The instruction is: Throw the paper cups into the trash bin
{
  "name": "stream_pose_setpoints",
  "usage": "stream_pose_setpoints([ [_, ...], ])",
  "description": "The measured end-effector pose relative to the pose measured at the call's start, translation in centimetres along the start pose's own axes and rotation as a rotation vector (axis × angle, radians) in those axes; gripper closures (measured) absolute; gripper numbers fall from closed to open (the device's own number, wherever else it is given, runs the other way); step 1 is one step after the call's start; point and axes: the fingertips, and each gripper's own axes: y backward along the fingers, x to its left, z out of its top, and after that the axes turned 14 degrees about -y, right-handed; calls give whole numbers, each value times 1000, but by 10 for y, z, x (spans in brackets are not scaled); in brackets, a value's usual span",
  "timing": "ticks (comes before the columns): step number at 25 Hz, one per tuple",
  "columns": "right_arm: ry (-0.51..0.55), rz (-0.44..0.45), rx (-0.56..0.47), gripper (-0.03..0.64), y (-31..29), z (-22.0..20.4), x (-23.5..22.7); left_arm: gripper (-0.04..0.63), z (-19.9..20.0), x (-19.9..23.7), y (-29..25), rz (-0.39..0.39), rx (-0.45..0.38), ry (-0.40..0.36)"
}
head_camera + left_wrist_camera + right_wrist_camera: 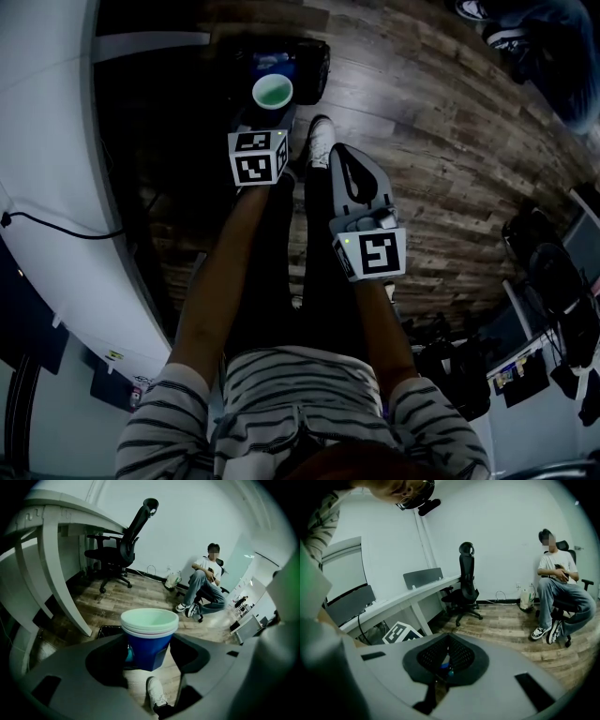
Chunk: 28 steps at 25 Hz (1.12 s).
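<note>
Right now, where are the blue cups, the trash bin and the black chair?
blue cups [147, 651], left gripper view, blue side wall.
trash bin [315, 67], head view, right rim.
black chair [130, 536], left gripper view, backrest.

A wood-plank floor [422, 141] runs beneath everything. Along its left side stands a curved white desk [47, 141], with a thin black cable [56, 230] lying across the top near the desk's edge. A grey divider panel [423, 577] stands upright on the desk's far end. Just beyond that end, a black office chair [119, 550] with a tall headrest stands on the floor. By the white wall [501, 536] a person [206, 581] in a white T-shirt and jeans sits on another chair, legs stretched out. A pale bag [172, 579] rests on the floor at the foot of the wall, between the two chairs.
</note>
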Motion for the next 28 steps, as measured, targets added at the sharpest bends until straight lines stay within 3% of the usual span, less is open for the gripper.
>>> stream_pose_setpoints([
  [13,-32,-49,40,608,0,-25,-17,301,-33,6,-47,-19,68,55],
  [23,-42,-45,65,609,-6,-40,-19,301,-53,11,-78,-27,114,-6],
  [28,-36,-49,81,607,-9,-43,-24,301,-61,14,-91,-35,133,30],
])
